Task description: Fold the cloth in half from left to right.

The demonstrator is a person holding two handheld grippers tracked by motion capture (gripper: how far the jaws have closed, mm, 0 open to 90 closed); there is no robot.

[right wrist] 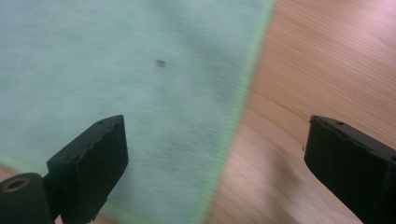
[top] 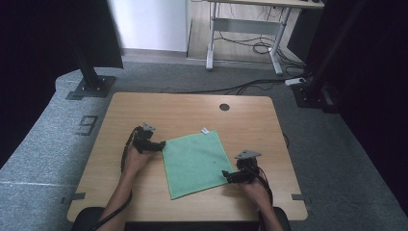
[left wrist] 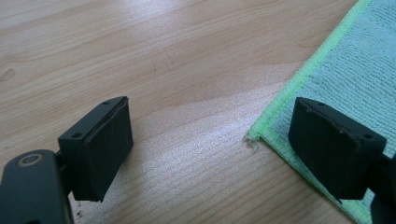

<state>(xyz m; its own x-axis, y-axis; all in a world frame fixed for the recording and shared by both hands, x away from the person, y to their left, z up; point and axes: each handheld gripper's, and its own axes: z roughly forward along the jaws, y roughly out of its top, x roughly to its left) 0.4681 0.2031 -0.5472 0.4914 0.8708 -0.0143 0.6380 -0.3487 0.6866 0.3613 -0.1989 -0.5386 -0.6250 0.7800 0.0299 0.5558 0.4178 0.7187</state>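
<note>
Slippage is the likely risk: both sets of jaws stand open, so a thin hem could be missed. The green cloth [top: 195, 162] lies flat mid-table [top: 144, 103]; its left corner is straddled by the left gripper [top: 159, 144], its right edge by the right gripper [top: 226, 175]. Nothing is gripped.

Green cloth [top: 196, 162], square, with a brighter green stitched hem and a small white tag at its upper corner. Spread flat, unfolded, slightly rotated, at the centre of the high view. Small dark speck near its middle.
</note>
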